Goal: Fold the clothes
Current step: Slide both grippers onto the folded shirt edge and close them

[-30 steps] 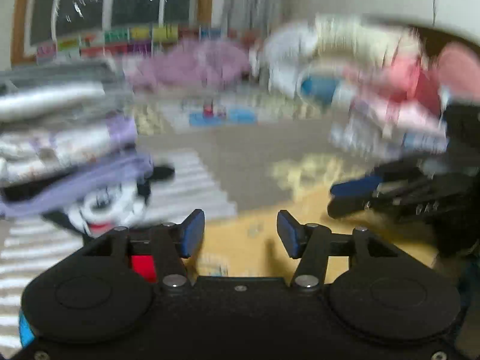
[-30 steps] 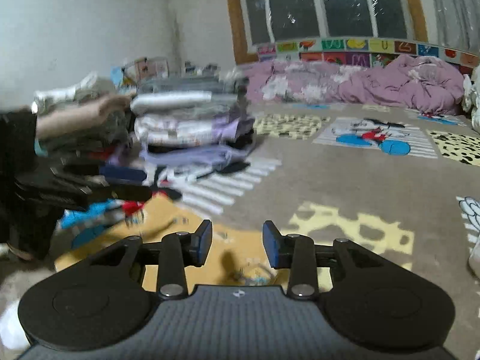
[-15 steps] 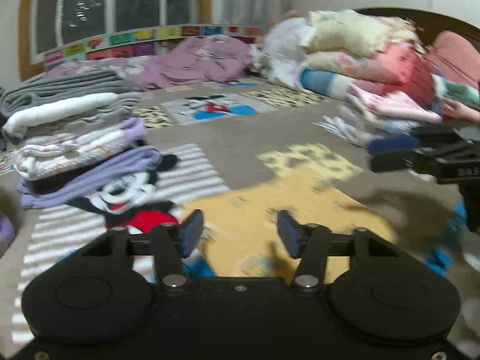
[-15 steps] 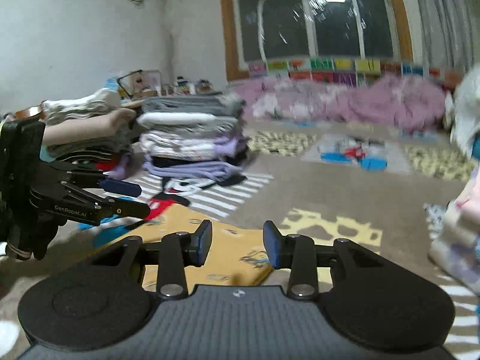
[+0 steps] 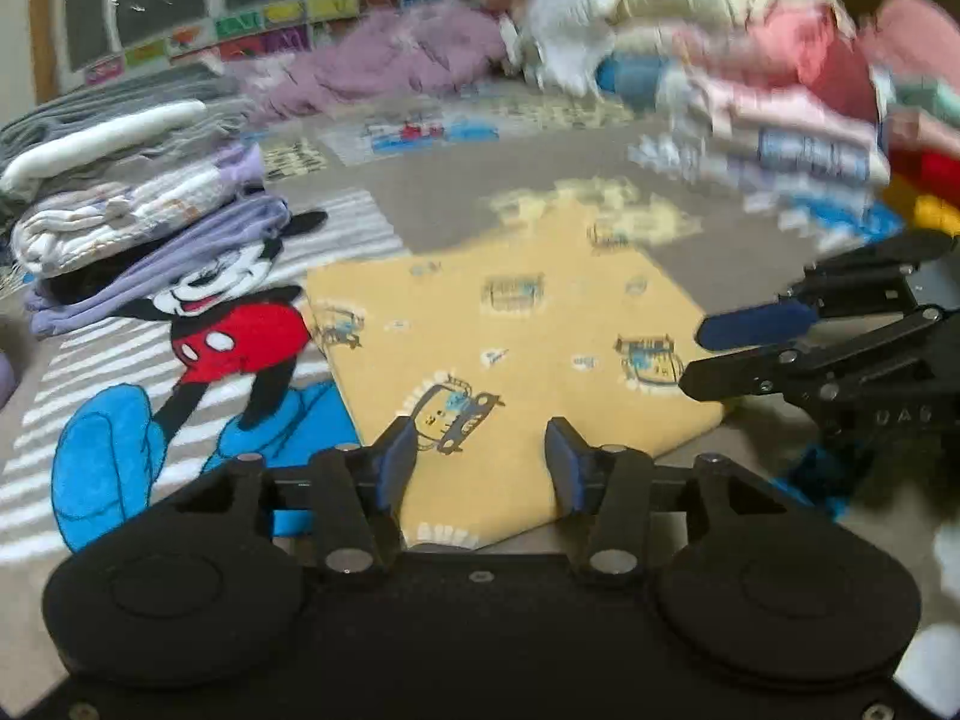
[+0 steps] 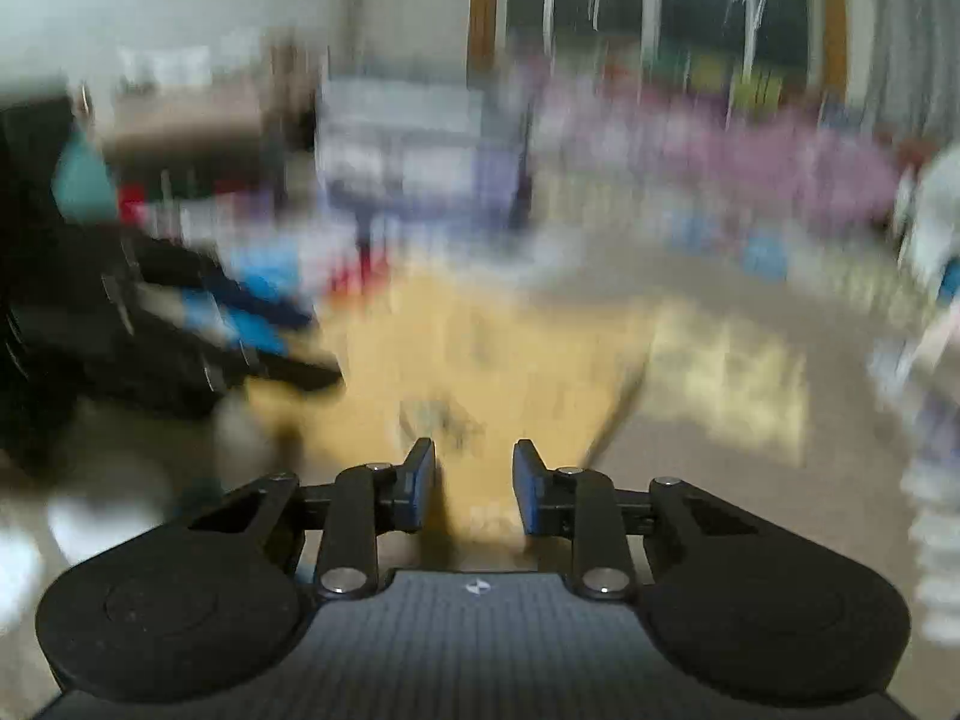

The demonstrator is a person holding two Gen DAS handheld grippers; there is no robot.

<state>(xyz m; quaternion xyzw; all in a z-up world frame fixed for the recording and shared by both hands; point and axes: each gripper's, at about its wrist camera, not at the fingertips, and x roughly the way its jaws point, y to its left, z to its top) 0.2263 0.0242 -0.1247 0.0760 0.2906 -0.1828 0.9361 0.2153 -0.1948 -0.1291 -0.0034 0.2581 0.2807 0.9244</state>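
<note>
The yellow printed garment (image 5: 510, 324) lies flat on the cartoon blanket (image 5: 198, 324) of a bed, dead ahead at 12 o'clock of the left hand-held gripper (image 5: 480, 465), jaws open over its near corner. Its long axis runs 7 to 1. The right hand-held gripper (image 5: 720, 354) sits at 3 o'clock by the right edge, open too, empty. Folded stacks (image 5: 132, 204) at 10, a loose pile (image 5: 780, 90) at 2.

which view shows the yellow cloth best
The left wrist view: the yellow cloth lies flat and sharp, its printed cars readable. The right wrist view shows it only as a motion-blurred yellow patch.
</note>
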